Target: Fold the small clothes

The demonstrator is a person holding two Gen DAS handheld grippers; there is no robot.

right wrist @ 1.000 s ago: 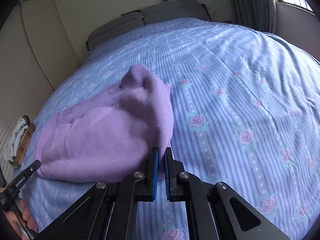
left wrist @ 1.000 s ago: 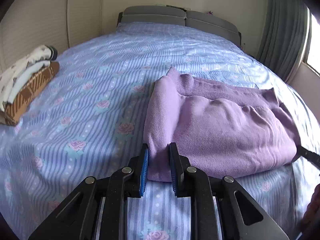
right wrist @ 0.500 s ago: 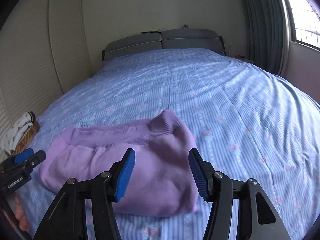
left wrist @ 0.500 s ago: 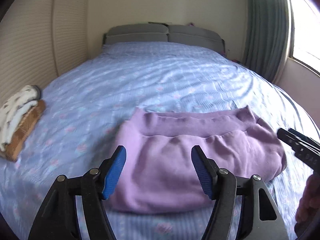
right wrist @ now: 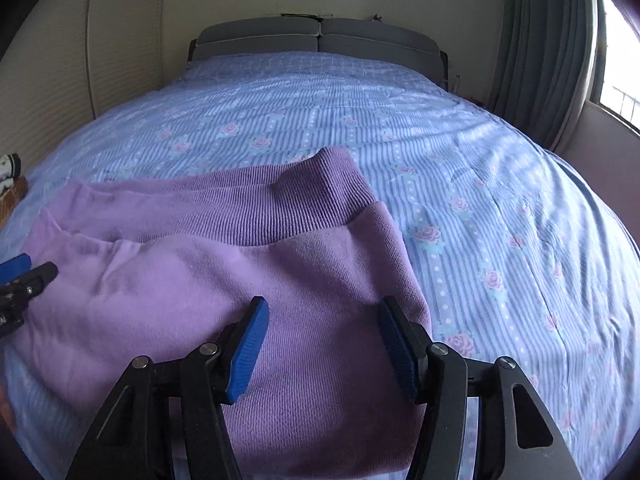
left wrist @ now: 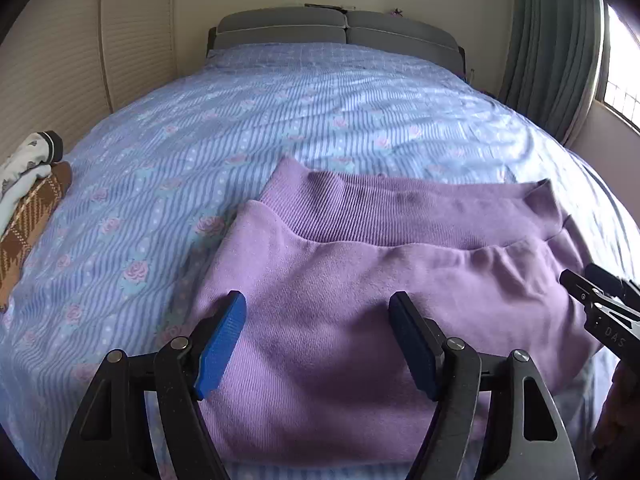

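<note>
Both the left gripper (left wrist: 316, 340) and right gripper (right wrist: 324, 344) hover with jaws apart over the folded purple sweater (left wrist: 360, 280) on the bed (left wrist: 280, 120).

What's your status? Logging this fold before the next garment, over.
Left gripper open, right gripper open, both over the purple garment. Garment folded flat on the bed. Nothing in the way.

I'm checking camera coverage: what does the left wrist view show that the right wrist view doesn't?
Only the left wrist view shows the brown plaid cloth clearly, beside the white printed garment, and the right tool from the side. Only the right wrist view shows the bedsheet right of the purple garment. Both show that garment folded, the grey headboard and open tools.
</note>
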